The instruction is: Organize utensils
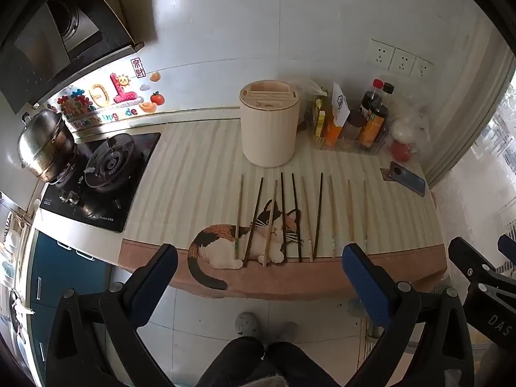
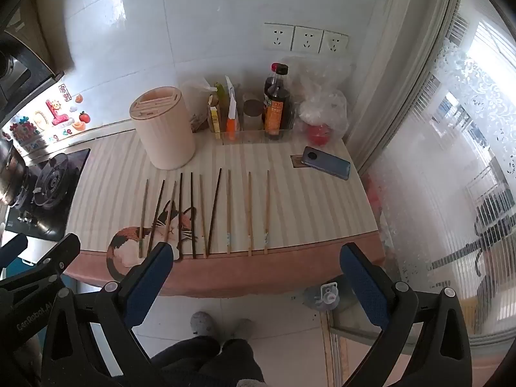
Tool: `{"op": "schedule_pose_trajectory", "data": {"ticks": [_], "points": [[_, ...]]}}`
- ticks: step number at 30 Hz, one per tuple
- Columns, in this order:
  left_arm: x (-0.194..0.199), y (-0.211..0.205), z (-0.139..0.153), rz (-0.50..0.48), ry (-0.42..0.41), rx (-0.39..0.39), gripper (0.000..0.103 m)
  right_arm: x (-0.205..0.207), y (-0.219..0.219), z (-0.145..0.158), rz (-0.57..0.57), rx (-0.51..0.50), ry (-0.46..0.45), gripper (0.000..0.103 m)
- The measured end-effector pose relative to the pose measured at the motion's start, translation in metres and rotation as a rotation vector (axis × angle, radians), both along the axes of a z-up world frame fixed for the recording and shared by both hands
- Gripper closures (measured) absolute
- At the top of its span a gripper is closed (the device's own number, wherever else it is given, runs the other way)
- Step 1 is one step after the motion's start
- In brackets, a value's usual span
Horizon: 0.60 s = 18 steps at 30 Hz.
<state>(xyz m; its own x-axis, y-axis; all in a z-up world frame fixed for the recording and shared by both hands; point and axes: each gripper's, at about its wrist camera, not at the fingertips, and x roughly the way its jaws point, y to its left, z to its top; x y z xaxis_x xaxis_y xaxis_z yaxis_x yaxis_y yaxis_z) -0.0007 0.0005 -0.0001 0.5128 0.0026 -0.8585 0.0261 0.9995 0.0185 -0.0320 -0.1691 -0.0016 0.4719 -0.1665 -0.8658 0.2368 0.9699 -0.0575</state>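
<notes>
Several chopsticks (image 1: 283, 219), dark and light wood, lie side by side on the striped cat mat (image 1: 200, 174); they also show in the right wrist view (image 2: 206, 213). A cream cylindrical utensil holder (image 1: 269, 122) with slots in its lid stands behind them, also in the right wrist view (image 2: 163, 127). My left gripper (image 1: 259, 258) is open and empty, held off the counter's front edge. My right gripper (image 2: 256, 258) is open and empty, likewise in front of the counter, and shows at the right of the left view (image 1: 477, 258).
A gas stove (image 1: 103, 174) with a steel pot (image 1: 43, 145) is on the left. A clear bin of sauce bottles (image 2: 258, 113), plastic bags (image 2: 322, 106) and a phone (image 2: 327, 163) sit at the back right. A window (image 2: 451, 161) borders the right. The person's legs (image 2: 206, 361) are below.
</notes>
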Motion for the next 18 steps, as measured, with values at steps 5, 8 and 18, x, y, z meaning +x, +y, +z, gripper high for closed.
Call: {"op": "schedule_pose_trajectory", "data": {"ticks": [5,8,18], "points": [[-0.0005,0.0009,0.0005,0.002,0.004,0.004,0.0,-0.0004,-0.0006,-0.0005,0.003,0.003,0.0,0.0],[-0.0041,0.0008,0.0002,0.003,0.003,0.004,0.0,-0.0002,-0.0007,-0.0007,0.002,0.003,0.002,0.0],[-0.0006,0.0071,0.0012,0.004,0.004,0.001,0.0,0.003,0.0029,-0.0007,0.003,0.002,0.004,0.0]]}}
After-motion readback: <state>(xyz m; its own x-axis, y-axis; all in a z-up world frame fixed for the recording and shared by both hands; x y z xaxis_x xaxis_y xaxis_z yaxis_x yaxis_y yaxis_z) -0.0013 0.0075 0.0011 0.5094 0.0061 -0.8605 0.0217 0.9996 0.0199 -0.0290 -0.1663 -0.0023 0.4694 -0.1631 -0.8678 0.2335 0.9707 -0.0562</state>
